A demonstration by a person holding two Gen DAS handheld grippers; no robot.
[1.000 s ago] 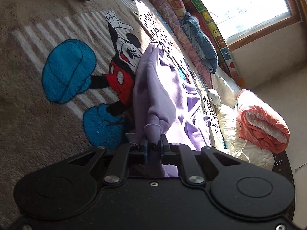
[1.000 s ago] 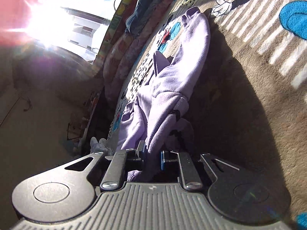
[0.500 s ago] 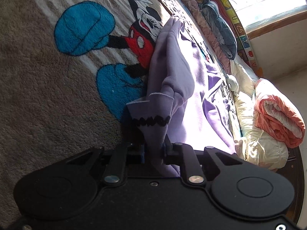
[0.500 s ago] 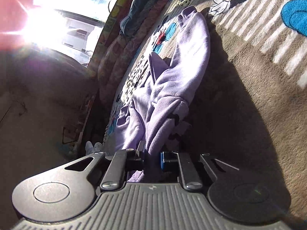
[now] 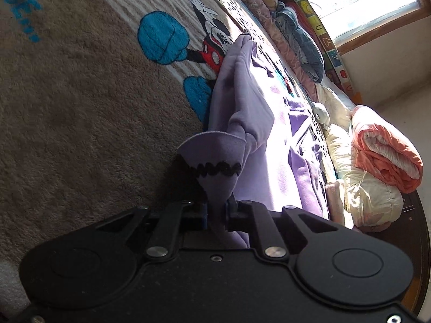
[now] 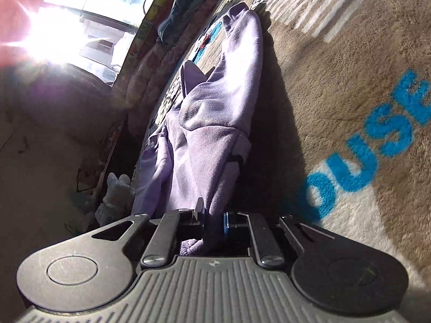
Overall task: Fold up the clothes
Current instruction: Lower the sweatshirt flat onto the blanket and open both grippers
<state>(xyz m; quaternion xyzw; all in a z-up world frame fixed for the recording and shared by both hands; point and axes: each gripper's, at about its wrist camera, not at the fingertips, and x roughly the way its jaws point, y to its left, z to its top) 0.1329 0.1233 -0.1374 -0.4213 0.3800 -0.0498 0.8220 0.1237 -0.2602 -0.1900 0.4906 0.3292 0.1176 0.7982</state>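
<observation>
Both my wrist cameras look forward from just behind each claw, low over the brown fleece cartoon blanket (image 5: 80, 107), sharing the lilac fleece garment (image 6: 215, 123) close up.

The pinched part of the lilac garment (image 5: 242, 102) is out of sight between the closed fingers of the left gripper (image 5: 217, 211), and its lower edge runs under the gripper body. In the right wrist view the same cloth (image 6: 215, 123) disappears inside the right gripper (image 6: 214, 216); what kind of garment it is cannot be told. Sun glare washes out the window (image 6: 80, 27) at far left. The blue lettering (image 6: 377, 145) on the blanket (image 6: 336, 80) is cut off at the right edge. A small pale object (image 6: 115, 188) at near left, perhaps a soft toy, stays unclear in shadow.
</observation>
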